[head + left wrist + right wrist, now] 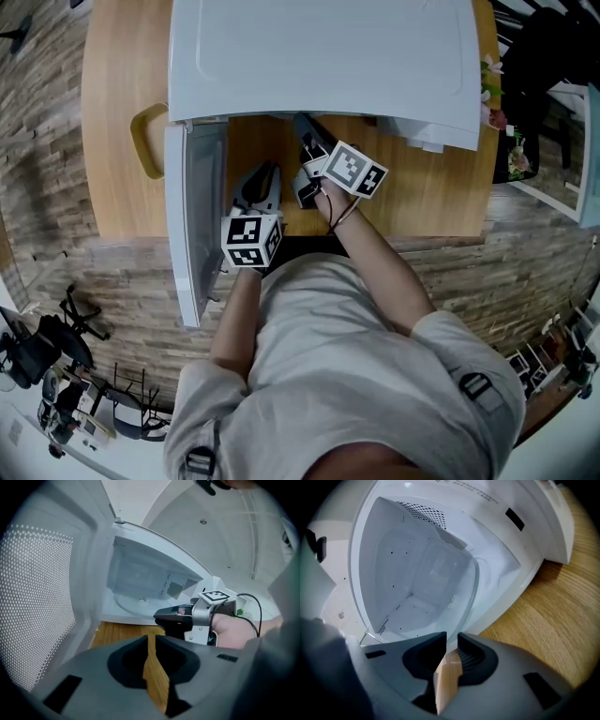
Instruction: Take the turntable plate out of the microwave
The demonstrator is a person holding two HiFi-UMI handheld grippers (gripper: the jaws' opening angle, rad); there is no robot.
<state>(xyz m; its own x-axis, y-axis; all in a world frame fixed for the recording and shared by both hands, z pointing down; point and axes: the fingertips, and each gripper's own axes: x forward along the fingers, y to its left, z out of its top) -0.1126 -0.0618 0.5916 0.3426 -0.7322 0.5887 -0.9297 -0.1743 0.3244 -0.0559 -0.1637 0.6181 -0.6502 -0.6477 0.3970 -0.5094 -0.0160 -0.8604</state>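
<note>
The right gripper [452, 641] pinches the front rim of the clear turntable plate [136, 605], inside the open white microwave [328, 56] set back from the near edge of the desk [112, 122]. The left gripper [151, 638], jaws slightly apart and empty, hangs beside it; the microwave's small print is too blurred to read

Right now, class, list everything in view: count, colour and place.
microwave: 1, white, on the table, door open.
turntable plate: 1, clear glass, inside the microwave, rim pinched by the right gripper.
table: 1, light wood, under the microwave.
handle-shaped object: 1, yellow, on the table beside the microwave.
floor: 1, brown planks, around the table.
left gripper: 1, dark grey, open, empty, near the door.
right gripper: 1, dark grey, at the microwave's mouth.
</note>
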